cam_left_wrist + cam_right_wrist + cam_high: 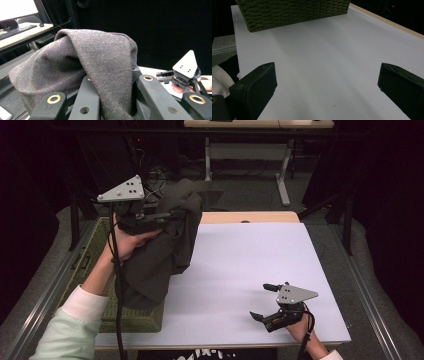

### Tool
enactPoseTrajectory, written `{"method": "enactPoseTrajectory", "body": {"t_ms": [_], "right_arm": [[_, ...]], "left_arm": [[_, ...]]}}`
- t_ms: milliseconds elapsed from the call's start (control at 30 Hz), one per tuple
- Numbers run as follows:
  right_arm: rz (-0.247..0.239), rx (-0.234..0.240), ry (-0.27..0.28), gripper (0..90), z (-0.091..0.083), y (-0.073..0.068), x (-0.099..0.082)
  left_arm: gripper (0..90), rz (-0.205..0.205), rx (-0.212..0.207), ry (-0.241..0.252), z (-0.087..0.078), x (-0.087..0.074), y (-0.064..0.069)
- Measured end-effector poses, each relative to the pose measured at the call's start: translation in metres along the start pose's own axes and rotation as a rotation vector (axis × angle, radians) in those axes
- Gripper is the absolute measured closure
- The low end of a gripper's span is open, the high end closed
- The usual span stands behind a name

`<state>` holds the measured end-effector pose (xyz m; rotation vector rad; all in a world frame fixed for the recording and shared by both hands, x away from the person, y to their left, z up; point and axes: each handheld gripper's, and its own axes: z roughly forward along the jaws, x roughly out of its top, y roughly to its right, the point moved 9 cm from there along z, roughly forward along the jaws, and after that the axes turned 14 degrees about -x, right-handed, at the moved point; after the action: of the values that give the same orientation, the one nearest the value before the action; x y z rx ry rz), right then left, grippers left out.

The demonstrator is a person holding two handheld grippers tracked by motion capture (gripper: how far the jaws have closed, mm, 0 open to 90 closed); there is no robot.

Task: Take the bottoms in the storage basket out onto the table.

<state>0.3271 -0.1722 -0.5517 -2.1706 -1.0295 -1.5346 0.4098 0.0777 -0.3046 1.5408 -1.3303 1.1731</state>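
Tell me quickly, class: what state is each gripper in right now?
Left gripper: jaws shut on the dark grey cloth, lifted above the basket.
Right gripper: jaws open, holding nothing, low over the table.

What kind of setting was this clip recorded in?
Probably a lab or office recording station, not a home. A white work table stands between dark curtains, with a height-adjustable desk and loose floor cables behind it. A green woven basket sits at the table's left edge.

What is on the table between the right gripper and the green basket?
Nothing: in the right gripper view, bare white table runs from the open right gripper to the green basket.
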Motion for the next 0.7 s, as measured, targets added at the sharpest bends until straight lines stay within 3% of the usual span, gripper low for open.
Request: {"method": "enactPoseTrajectory", "body": {"t_ms": [300,700], "right_arm": [[-0.003,0.002,-0.001,1.8,0.000,-0.001,0.001],[0.000,0.000,-0.002,1.9,0.001,0.000,0.000]], "left_arm": [[78.8,-0.006,-0.010,-0.036,0.019,-0.002,0.000],[78.8,0.017,-0.031,-0.064,0.037,0.005,0.006]]}}
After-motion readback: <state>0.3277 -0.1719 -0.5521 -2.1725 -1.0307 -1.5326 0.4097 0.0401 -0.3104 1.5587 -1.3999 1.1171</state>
